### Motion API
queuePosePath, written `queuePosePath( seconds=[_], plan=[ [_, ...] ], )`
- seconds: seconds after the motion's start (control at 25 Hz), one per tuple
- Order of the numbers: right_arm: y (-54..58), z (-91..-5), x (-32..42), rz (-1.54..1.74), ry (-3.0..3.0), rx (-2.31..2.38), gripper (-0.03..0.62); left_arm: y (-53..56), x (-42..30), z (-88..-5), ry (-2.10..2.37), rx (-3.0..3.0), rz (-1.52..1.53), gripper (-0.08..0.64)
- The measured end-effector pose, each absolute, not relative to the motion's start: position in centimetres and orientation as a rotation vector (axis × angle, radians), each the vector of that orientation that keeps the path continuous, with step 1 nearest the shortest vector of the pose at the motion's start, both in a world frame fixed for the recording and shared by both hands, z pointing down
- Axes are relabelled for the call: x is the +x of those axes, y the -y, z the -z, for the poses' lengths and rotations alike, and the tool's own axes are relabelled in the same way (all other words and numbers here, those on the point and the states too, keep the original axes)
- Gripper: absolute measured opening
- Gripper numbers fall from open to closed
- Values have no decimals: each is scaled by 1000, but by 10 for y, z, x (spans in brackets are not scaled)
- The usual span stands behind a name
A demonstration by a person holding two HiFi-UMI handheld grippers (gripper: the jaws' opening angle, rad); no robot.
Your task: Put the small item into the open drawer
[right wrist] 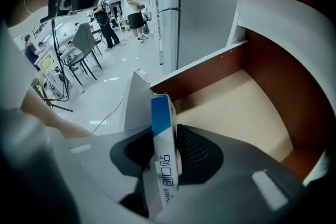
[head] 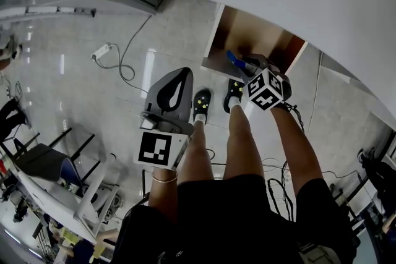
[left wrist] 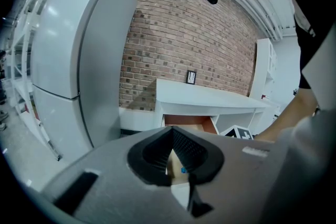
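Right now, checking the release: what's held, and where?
The box, by its lower end, in the right gripper; whether it grips cannot be told. The left gripper: empty.

light: bright, even — overhead | glare: streaks on floor | edges: fisheye bend, dark corners | shadows: soft

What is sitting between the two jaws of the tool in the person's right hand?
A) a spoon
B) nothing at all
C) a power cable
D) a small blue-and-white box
D: a blue-and-white box stands between the jaws of the right gripper, above the open drawer.
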State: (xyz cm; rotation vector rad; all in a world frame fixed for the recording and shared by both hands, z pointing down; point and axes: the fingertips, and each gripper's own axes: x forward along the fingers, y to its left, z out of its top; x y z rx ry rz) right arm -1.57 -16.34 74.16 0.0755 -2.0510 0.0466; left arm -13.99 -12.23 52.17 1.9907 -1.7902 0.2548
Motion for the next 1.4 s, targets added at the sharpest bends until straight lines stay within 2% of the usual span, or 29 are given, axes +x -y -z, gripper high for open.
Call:
queuePosePath(
  seconds=[1.0, 1.12, 1.24, 1.4],
  plan=[
    [174, -735, -14, -67, 2072, 155, 126, 124, -142, -523, 1778, 2006, -271, -3],
    [175, -729, -15, -62, 2087, 184, 101, 124, -141, -522, 1779, 2007, -265, -3],
    [178, -722, -14, -48, 2112, 228, 24, 122, -140, -521, 1778, 2010, -260, -3],
    [183, -709, -15, -46, 2150, 288, 14, 123, -138, -520, 1774, 2019, -261, -3]
  ],
)
